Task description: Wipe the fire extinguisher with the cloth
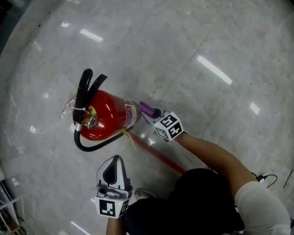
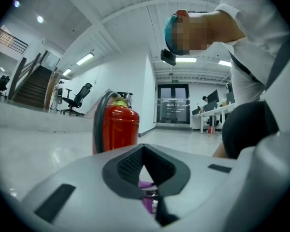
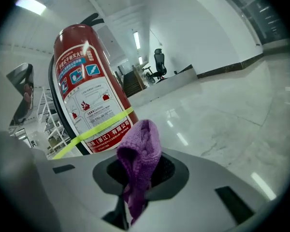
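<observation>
A red fire extinguisher [image 1: 108, 114] stands upright on the marble floor, with a black hose [image 1: 81, 102] looped round it. It fills the left of the right gripper view [image 3: 89, 95] and stands ahead in the left gripper view [image 2: 118, 127]. My right gripper [image 1: 150, 112] is shut on a purple cloth [image 1: 146, 108], whose tip touches or nearly touches the cylinder's right side. The cloth [image 3: 140, 153] sticks up from the right gripper [image 3: 142, 173], just short of the label. My left gripper [image 1: 116, 158] points at the extinguisher from a short way off, jaws together and holding nothing [image 2: 144, 154].
A red floor line [image 1: 161, 158] runs from the extinguisher's base toward the person. A white rack [image 1: 0, 199] stands at the lower left and a cable [image 1: 267, 180] lies at the right. An office chair [image 2: 77, 96], stairs [image 2: 34, 83] and desks [image 2: 217, 112] are far off.
</observation>
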Motion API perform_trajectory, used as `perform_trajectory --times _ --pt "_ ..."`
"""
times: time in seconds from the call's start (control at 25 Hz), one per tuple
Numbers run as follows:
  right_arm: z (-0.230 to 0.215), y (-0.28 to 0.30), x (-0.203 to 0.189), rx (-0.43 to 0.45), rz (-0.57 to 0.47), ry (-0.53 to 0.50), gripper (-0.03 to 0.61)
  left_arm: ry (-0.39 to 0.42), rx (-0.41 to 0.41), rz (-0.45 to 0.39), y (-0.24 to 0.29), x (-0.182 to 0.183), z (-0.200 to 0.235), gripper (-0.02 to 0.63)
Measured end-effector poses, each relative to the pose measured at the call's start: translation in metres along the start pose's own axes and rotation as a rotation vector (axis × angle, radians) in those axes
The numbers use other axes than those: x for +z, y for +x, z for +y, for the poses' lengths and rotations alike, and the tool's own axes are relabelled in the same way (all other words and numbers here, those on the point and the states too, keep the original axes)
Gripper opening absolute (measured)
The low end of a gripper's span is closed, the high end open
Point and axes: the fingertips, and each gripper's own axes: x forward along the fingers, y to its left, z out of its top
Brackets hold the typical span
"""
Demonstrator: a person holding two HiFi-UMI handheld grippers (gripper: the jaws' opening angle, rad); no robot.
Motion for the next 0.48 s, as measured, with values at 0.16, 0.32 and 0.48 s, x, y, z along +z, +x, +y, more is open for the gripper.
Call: perform_trajectory --times 0.16,0.32,0.48 --pt "0.004 0.013 0.001 0.074 -0.013 0.012 0.06 -0.054 0.049 -0.066 -0.008 0.007 0.019 0.005" --pt "0.004 0.013 0.011 0.116 -0.041 0.012 0.06 -0.037 0.091 -0.034 -0.021 -0.004 0.031 0.005" --pt "0.015 0.004 0.03 0.153 -0.058 0.001 0.06 -0.043 0.099 -0.014 -0.023 -0.004 0.037 0.005"
